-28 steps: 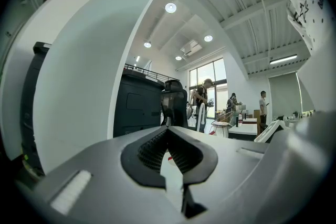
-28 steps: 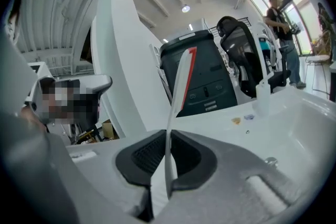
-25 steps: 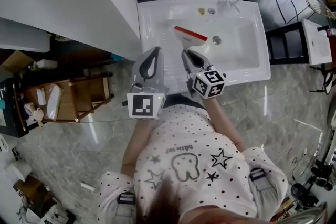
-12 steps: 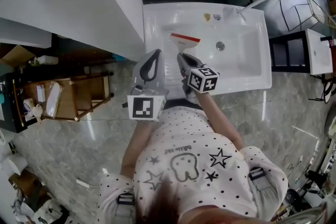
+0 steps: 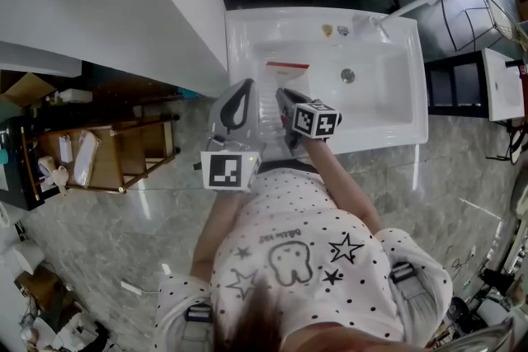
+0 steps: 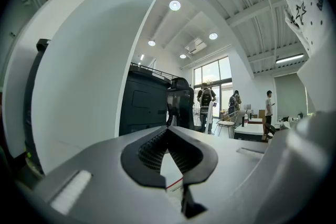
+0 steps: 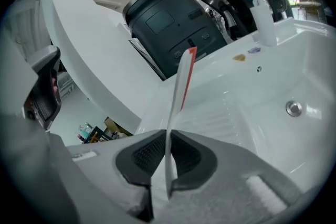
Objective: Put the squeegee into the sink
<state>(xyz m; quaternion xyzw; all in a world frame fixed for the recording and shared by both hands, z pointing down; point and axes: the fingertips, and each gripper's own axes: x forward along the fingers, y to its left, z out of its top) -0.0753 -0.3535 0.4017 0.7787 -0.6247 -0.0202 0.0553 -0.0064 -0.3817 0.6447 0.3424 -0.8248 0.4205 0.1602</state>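
Head view: right gripper (image 5: 283, 95) pinches the squeegee (image 5: 288, 75) by its white handle. The red blade edge is at the 12 o'clock end, over the ribbed left part of the sink (image 5: 417, 86). Drain (image 5: 348, 76) lies at 3 o'clock from the blade, faucet (image 5: 408, 2) at 1 o'clock off the far rim. Left gripper (image 5: 244, 88) hangs at 9 o'clock of the right one, near the sink's near-left corner, jaws pressed together on nothing.

Step in hand, by my reading: lowering the squeegee into the basin. To do it well:
- Bring the blade end down onto the ribbed floor.
- Lay the handle flat rather than drop it.
- Spread the jaws fully and back out toward 6 o'clock, so the pads do not drag it.
- Stay off the left wall.

Views compared:
- Right gripper view shows the handle edge-on, clamped between both pads, with the blade end raised and seemingly not yet on the ribs. Head view flattens that gap.
- Head view alone shows both grippers together and the tool's place across the sink.
- Left gripper view looks out at a dark machine (image 6: 149, 107) and confirms only its own closed jaws.
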